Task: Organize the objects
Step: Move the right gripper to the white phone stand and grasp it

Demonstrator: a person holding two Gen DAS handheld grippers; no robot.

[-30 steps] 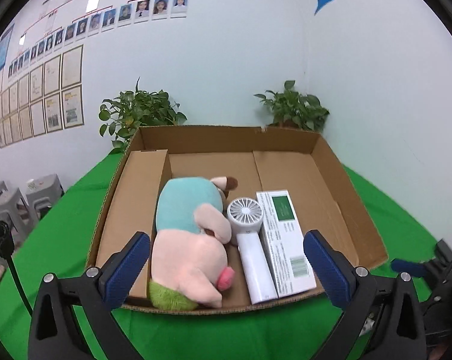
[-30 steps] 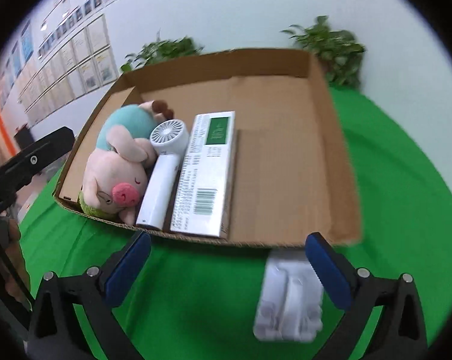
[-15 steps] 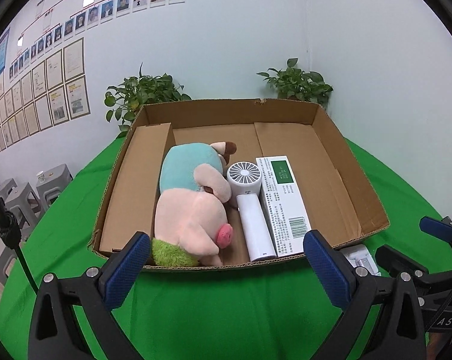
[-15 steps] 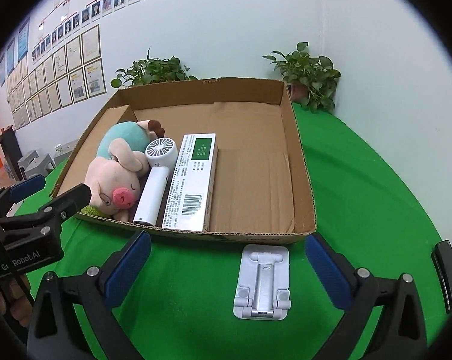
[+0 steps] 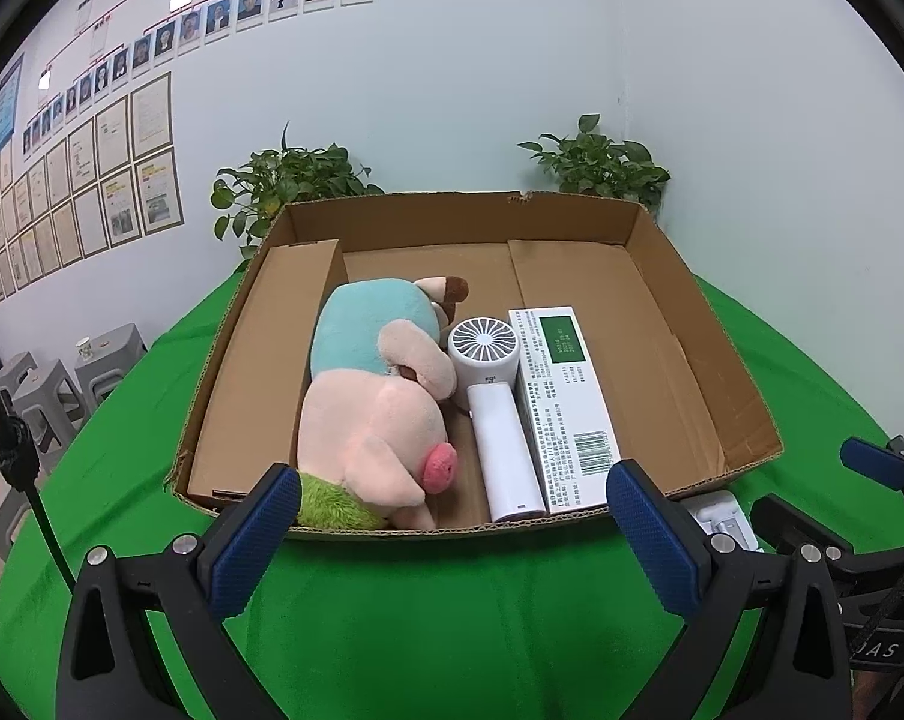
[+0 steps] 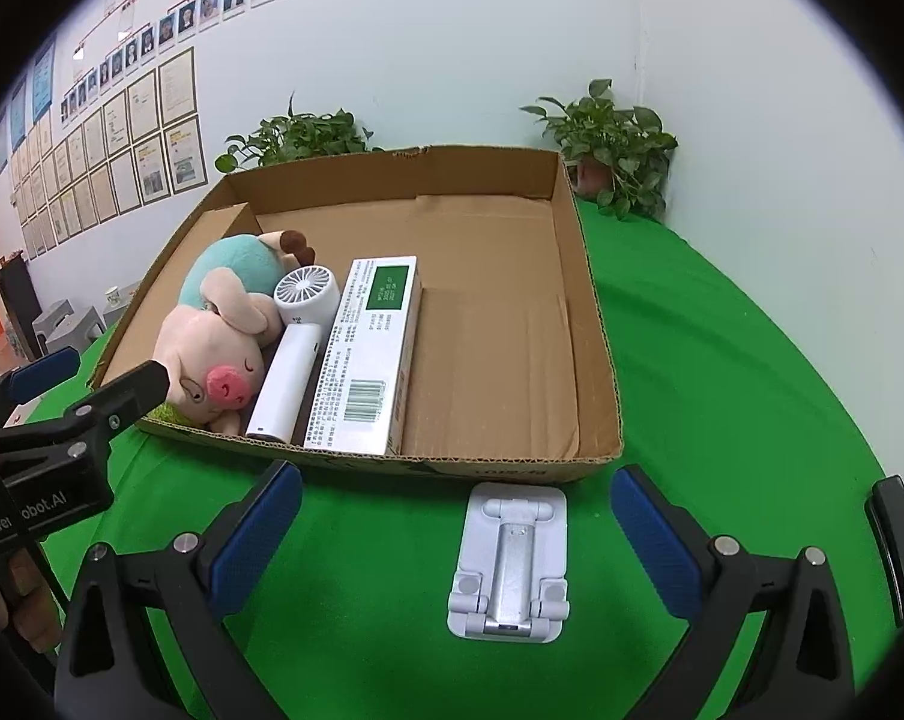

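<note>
A shallow cardboard box [image 6: 596,324] sits on the green table [image 6: 722,360]. Along the box's near edge, toward its left side, lie a plush pig [image 6: 212,336], a white handheld fan [image 6: 296,348] and a white carton with a green label [image 6: 374,354], side by side and touching. A white folding phone stand [image 6: 509,564] lies flat on the table just outside the box's near edge. The right gripper [image 6: 452,540] is spread wide and holds nothing, the stand lying between its fingers. The left gripper [image 5: 452,534] is likewise wide apart and empty, before the box's near edge.
</note>
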